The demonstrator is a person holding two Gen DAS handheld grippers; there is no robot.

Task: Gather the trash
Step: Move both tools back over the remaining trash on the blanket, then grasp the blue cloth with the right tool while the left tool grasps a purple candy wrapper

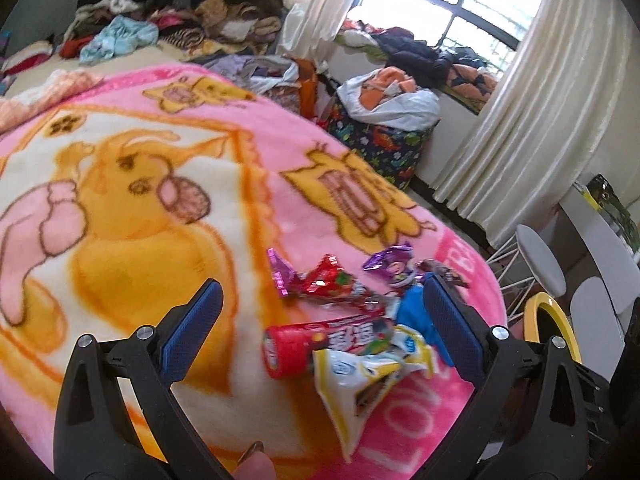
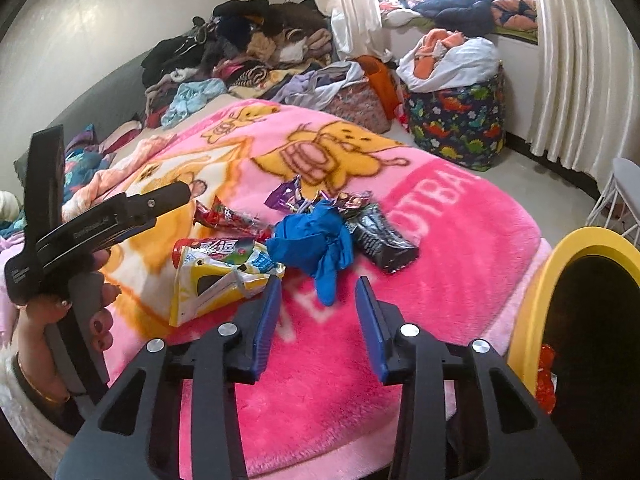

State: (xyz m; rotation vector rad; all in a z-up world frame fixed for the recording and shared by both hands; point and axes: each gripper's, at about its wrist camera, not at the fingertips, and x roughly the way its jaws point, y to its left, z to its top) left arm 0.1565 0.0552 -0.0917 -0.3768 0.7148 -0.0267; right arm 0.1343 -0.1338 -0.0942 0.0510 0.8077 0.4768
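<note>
Both tongs — left tongs (image 1: 320, 312) wide open, right tongs (image 2: 318, 300) half open — hold nothing above wrappers (image 2: 224, 276) near the bed's pink blanket (image 2: 460, 280) edge, beside a yellow bin (image 2: 532, 280).

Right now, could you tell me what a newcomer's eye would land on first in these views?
The bright pink cartoon blanket covering the bed, with a heap of snack wrappers and a crumpled blue glove near its edge. A yellow-rimmed bin stands at the right; clothes pile up at the far end.
</note>
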